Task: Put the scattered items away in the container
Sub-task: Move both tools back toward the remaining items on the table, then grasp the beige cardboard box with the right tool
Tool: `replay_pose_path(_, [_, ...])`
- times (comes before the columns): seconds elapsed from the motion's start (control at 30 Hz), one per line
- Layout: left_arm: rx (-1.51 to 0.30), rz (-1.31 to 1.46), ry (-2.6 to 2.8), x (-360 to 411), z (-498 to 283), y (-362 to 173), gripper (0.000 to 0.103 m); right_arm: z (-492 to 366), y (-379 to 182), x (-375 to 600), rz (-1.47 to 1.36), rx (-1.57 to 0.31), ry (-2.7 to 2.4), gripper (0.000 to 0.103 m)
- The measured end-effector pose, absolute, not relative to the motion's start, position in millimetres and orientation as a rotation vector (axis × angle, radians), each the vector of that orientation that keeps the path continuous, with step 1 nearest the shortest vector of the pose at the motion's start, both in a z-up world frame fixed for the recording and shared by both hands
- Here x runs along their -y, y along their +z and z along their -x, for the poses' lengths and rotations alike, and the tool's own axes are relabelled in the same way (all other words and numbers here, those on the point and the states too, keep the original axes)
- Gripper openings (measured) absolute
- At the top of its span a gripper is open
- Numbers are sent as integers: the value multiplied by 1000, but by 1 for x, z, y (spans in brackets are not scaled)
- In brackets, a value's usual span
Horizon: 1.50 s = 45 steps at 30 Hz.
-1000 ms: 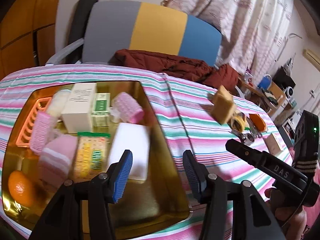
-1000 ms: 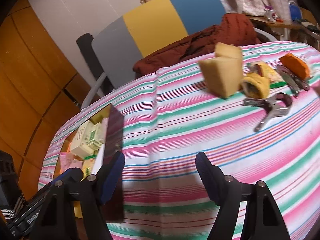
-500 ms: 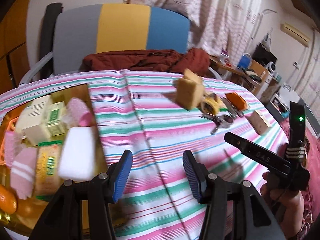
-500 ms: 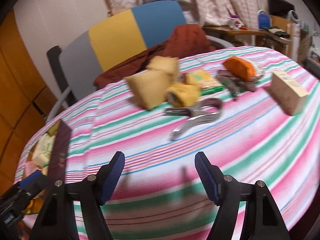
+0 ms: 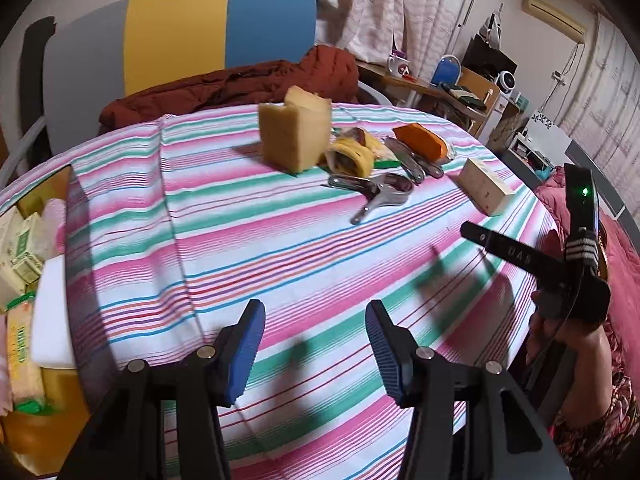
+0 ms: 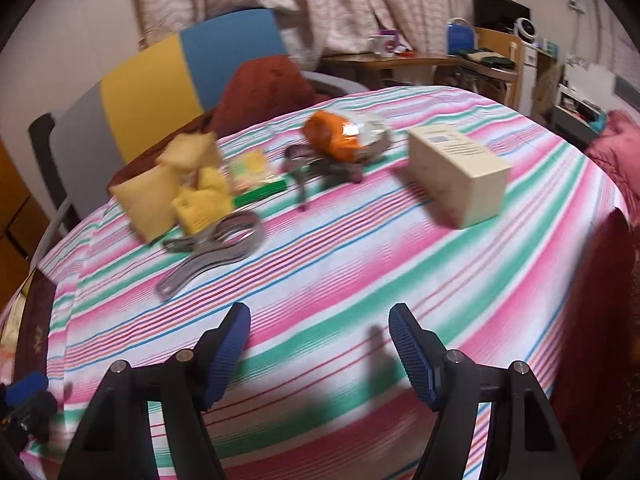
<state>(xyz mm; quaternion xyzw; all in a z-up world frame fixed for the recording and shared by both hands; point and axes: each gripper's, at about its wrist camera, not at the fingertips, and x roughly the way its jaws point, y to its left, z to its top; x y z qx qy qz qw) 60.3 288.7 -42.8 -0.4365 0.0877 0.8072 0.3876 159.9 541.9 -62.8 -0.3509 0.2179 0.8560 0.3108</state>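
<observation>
Scattered items lie on the striped tablecloth: a tan sponge block [image 5: 295,138] [image 6: 154,198], a yellow roll [image 5: 350,156] [image 6: 202,204], a metal clip tool [image 5: 380,194] [image 6: 216,250], an orange packet [image 5: 420,142] [image 6: 332,136] and a cream box [image 5: 482,192] [image 6: 456,172]. The gold container [image 5: 60,428] at the left edge holds boxes, a white block and packets. My left gripper [image 5: 316,344] is open over bare cloth, nothing between its blue pads. My right gripper [image 6: 320,352] is open too, short of the clip tool; its black body [image 5: 536,264] shows at the right.
A grey, yellow and blue chair [image 5: 180,36] with a dark red jacket [image 5: 224,88] stands behind the table. A side desk [image 6: 420,60] with clutter lies at the back right. The table's right edge drops off near a pink cushion [image 6: 616,144].
Both grippers have swung right, away from the gold container toward the scattered items. The container has slid to the left edge of both views. Neither gripper has taken anything.
</observation>
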Motion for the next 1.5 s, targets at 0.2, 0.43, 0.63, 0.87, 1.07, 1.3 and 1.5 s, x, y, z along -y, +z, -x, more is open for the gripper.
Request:
replay_pose_path(0.2, [-233,1131,2038,-296,-61,-49,53,-164,-58,-565,910,-543,2238,73])
replay_pose_path(0.43, [-238,1134,2036,-299,-63,-50,53,-160,-34,-608,844,-452,2198,73])
replay_pose_path(0.63, [-250,1137,2023,-302,-67,-53,53,-147,-18,-660,818,-425,2142,73])
replay_pose_path(0.87, [-255,1134,2015,-304,-68,-52,53,-130,-42,-686,936,-418,2133,73])
replay_pose_path(1.07, [-273,1136,2019,-307,-68,-55,53,-134,-62,-692,963,-498,2132,64])
replay_pose_path(1.3, [-316,1117,2010,-321,-65,-56,53,-138,-77,-680,975,-511,2136,52])
replay_pose_path(1.5, [-336,1063,2015,-345,-57,-51,53,-139,-83,-672,983,-483,2143,51])
